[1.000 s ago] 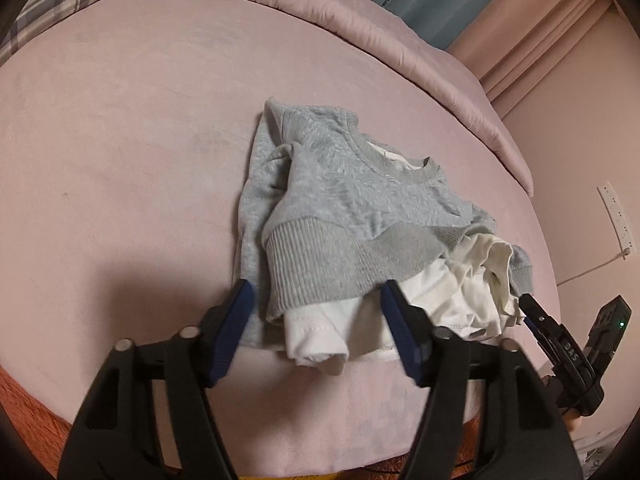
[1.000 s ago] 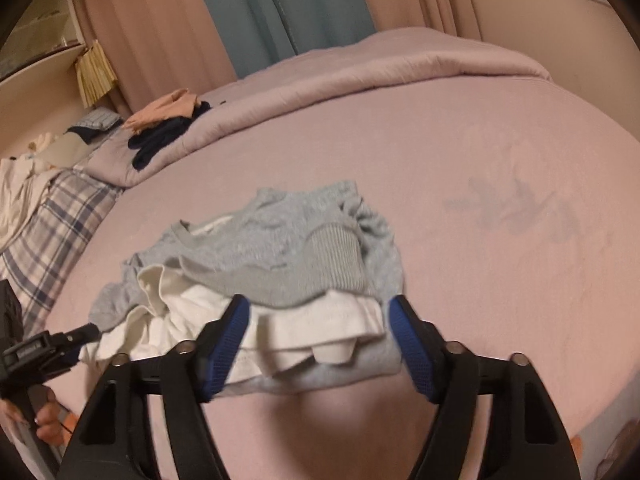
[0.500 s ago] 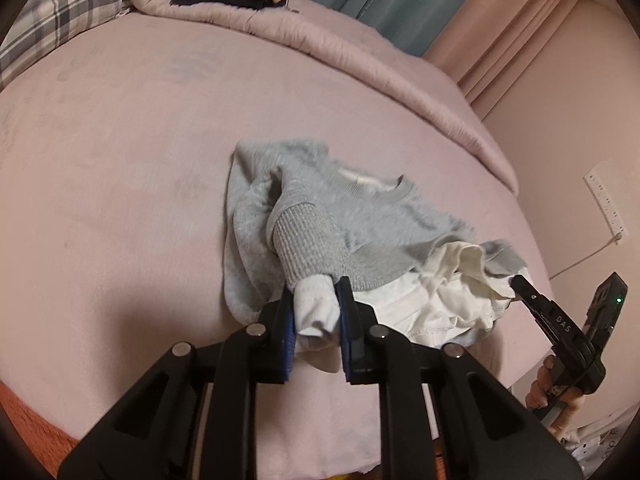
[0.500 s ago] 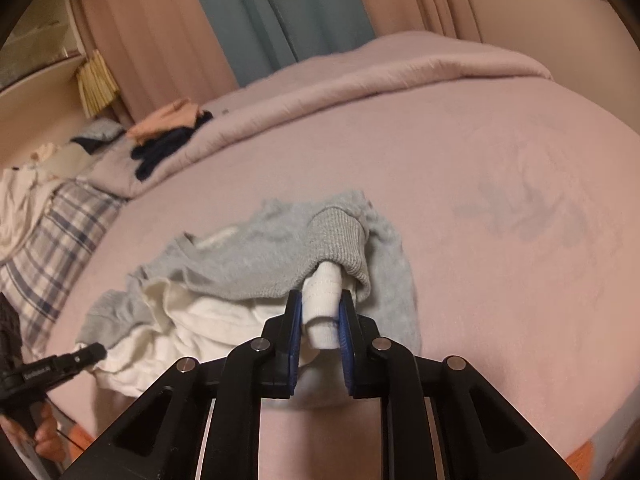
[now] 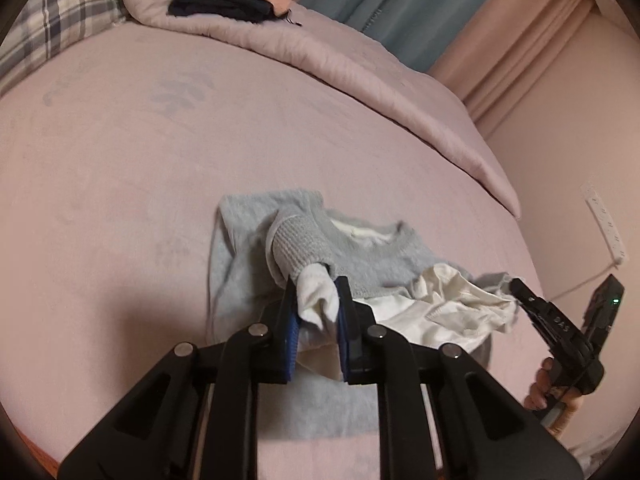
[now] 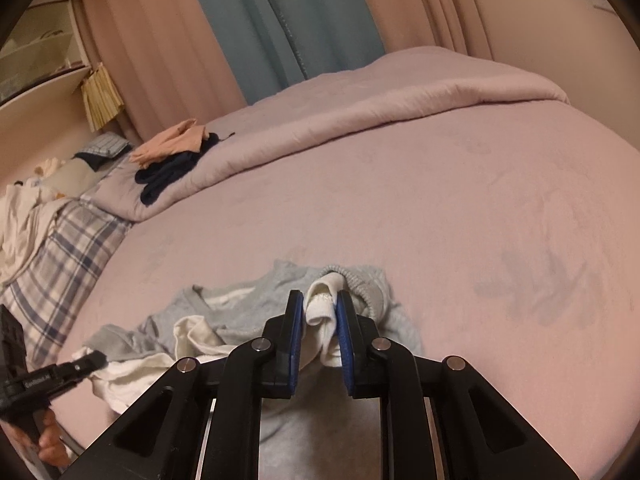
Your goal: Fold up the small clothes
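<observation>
A small grey sweatshirt (image 5: 360, 256) with a white inner layer (image 5: 448, 312) lies crumpled on the pink bed; it also shows in the right wrist view (image 6: 240, 312). My left gripper (image 5: 317, 304) is shut on the white hem by a ribbed grey cuff (image 5: 300, 244) and lifts it. My right gripper (image 6: 318, 312) is shut on the white hem at the garment's other corner, beside a ribbed grey edge (image 6: 360, 284). Each gripper shows in the other's view: the right gripper (image 5: 516, 286) and the left gripper (image 6: 94, 358) both touch the cloth.
A pink bed (image 5: 120, 160) spreads wide around the garment. A folded pink duvet (image 6: 380, 108) lies at the far side with dark and peach clothes (image 6: 172, 160) on it. A plaid pillow (image 6: 60, 248) lies at the left. A wall socket strip (image 5: 606, 224) is at the right.
Both grippers closed from wide open onto the white hem, then lifted and pulled it back; the garment's near edge rises off the bed.
</observation>
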Demonstrator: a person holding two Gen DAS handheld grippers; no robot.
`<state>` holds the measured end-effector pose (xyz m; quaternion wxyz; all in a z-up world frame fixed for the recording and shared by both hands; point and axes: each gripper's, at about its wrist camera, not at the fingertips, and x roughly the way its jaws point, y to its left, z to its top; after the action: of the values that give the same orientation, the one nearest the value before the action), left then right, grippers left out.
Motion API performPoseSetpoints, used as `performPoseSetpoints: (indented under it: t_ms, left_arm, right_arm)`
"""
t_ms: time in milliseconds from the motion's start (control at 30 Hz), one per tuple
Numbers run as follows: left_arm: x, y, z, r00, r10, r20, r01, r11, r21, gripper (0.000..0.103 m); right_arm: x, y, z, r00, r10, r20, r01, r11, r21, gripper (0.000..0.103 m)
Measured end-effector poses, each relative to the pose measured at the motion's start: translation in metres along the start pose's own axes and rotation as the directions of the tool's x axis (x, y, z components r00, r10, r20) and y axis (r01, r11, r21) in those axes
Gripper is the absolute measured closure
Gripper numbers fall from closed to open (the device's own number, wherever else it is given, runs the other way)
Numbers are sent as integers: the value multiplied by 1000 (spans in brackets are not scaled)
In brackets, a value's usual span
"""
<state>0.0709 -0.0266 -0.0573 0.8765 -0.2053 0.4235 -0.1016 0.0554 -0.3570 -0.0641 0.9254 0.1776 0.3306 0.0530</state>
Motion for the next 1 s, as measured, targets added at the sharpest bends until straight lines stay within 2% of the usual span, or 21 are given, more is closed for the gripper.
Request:
performPoseSetpoints:
  t_ms: [200,300,433,567,667,733,800,833,900,1000]
  left_arm:
    - [24,-2,22,997,74,2,-74,997,-6,88]
    - [34,0,30,996,85,-5,-85,996,-11,88]
    - [49,3,37,992,124,-12,-124,992,-10,88]
    - [67,9,42,990,132,-54,-134,991,-25,88]
    - [70,12,46,989,126,-72,-128,991,-31,83]
    - [62,12,50,994,102,-50,-104,994,-38,68]
    - [48,12,51,996,86,0,-86,995,-47,40]
    - [37,14,52,996,82,37,-80,995,-58,35]
    - [27,14,51,995,74,70,-69,995,-72,29]
    - [17,17,50,996,54,77,-49,996,-72,22]
  right_arm:
    - [31,7,18,999,-39,-27,39,999,-12,85]
    - [43,13,24,996,-83,-32,82,996,-29,85]
    - [57,12,32,995,-84,-50,83,996,-24,85]
    - [76,8,38,993,-96,-73,95,995,-25,85]
    - [86,11,42,991,-99,-86,94,994,-57,85]
    - [85,12,46,990,-111,-87,105,992,-70,84]
    - [71,14,50,993,-99,-59,94,992,-88,78]
    - [65,16,51,996,-87,-35,84,991,-100,73]
    - [51,14,51,995,-95,10,95,990,-104,42]
    - [36,2,45,995,-94,28,96,993,-66,40]
